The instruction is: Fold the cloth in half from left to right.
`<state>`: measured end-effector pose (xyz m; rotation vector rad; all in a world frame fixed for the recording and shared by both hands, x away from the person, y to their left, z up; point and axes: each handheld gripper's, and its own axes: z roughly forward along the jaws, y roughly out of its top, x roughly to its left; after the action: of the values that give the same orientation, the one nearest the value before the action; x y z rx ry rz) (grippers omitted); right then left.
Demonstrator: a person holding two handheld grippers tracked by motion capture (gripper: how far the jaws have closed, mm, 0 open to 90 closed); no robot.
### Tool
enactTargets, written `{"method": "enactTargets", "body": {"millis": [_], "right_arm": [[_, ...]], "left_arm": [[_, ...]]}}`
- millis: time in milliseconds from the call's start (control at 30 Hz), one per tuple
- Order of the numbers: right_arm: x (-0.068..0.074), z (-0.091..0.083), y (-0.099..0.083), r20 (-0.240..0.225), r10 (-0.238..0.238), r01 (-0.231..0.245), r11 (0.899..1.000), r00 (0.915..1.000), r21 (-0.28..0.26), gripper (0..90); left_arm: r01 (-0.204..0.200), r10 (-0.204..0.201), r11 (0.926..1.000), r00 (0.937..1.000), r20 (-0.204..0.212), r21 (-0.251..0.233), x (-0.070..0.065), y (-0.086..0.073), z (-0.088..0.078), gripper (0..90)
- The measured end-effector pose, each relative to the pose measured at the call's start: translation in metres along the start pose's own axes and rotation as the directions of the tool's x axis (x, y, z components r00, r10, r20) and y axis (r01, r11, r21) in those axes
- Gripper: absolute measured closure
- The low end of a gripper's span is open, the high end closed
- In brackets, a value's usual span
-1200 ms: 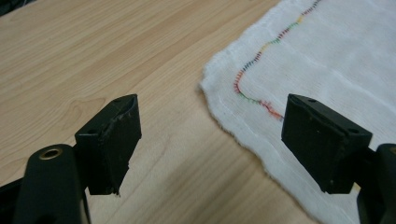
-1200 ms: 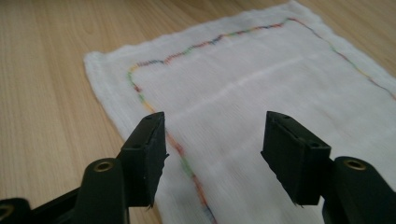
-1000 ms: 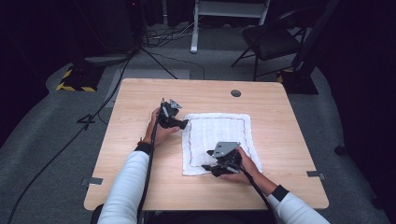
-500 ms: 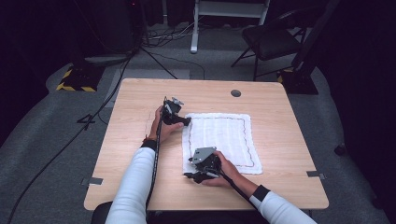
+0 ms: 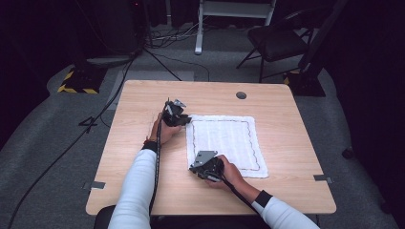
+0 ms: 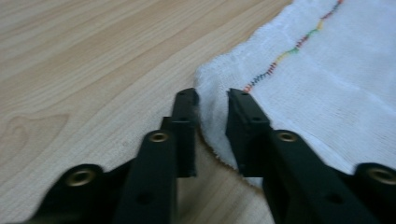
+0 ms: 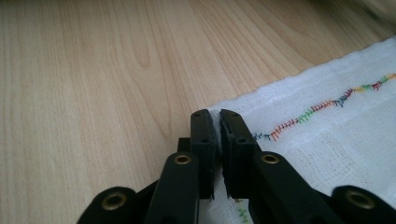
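Note:
A white cloth (image 5: 224,140) with a coloured stitched border lies flat on the wooden table (image 5: 138,157). My left gripper (image 5: 184,119) is at the cloth's far left corner. In the left gripper view its jaws have just closed and the gripper (image 6: 212,95) pinches a bunched fold of the cloth (image 6: 327,70). My right gripper (image 5: 195,167) is at the near left corner. In the right gripper view its jaws have also just closed, and the gripper (image 7: 214,114) holds the thin cloth (image 7: 336,140) edge between them.
A round cable hole (image 5: 241,95) sits near the table's far edge. Beyond the table stand a dark chair (image 5: 277,40) and a white frame (image 5: 200,28), with cables on the floor. Bare wood lies to the left of the cloth.
My right hand slid left along the cloth's near edge to its near left corner. The left hand stayed at the far left corner.

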<state>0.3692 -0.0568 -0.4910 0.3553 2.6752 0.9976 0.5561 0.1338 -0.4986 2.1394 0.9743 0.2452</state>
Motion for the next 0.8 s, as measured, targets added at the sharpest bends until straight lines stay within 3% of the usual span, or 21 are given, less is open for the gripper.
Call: {"method": "enactTargets", "body": {"millis": [33, 133, 200, 267, 333, 567, 800], "right_arm": [[0.0, 0.0, 0.0, 0.001, 0.0, 0.0, 1.0, 1.0, 0.0, 85.6], [0.001, 0.0, 0.002, 0.004, -0.008, 0.008, 1.0, 1.0, -0.009, 86.3], [0.002, 0.0, 0.004, 0.003, -0.013, 0.013, 1.0, 0.9999, -0.018, 86.5], [0.003, 0.0, 0.006, 0.004, -0.02, 0.02, 1.0, 0.9998, -0.024, 86.6], [0.007, -0.003, 0.013, 0.001, -0.045, 0.045, 0.998, 0.999, -0.038, 86.6], [0.014, -0.016, 0.024, 0.01, -0.066, 0.066, 0.994, 0.9978, -0.085, 86.8], [0.016, -0.025, 0.033, 0.015, -0.073, 0.074, 0.99, 0.9972, -0.122, 86.9]], "left_arm": [[0.004, -0.004, 1.0, 0.9999, 0.013, -0.009, 0.001, -0.001, 0.0, 82.7], [-0.015, 0.015, 0.9999, 0.9999, -0.003, 0.001, -0.001, -0.001, -0.002, 86.9], [-0.051, 0.051, 0.9984, 0.998, -0.036, 0.025, -0.004, 0.0, -0.007, 88.0], [-0.054, 0.055, 0.9979, 0.9978, -0.037, 0.036, -0.003, -0.001, -0.01, 88.4], [-0.092, 0.095, 0.9937, 0.9948, -0.038, 0.064, 0.0, -0.004, -0.021, 88.6], [-0.075, 0.075, 0.9972, 0.9952, -0.063, 0.008, 0.009, -0.006, -0.052, 88.9], [-0.084, 0.083, 0.9964, 0.9936, -0.076, -0.01, 0.007, -0.007, -0.064, 88.9]]}}
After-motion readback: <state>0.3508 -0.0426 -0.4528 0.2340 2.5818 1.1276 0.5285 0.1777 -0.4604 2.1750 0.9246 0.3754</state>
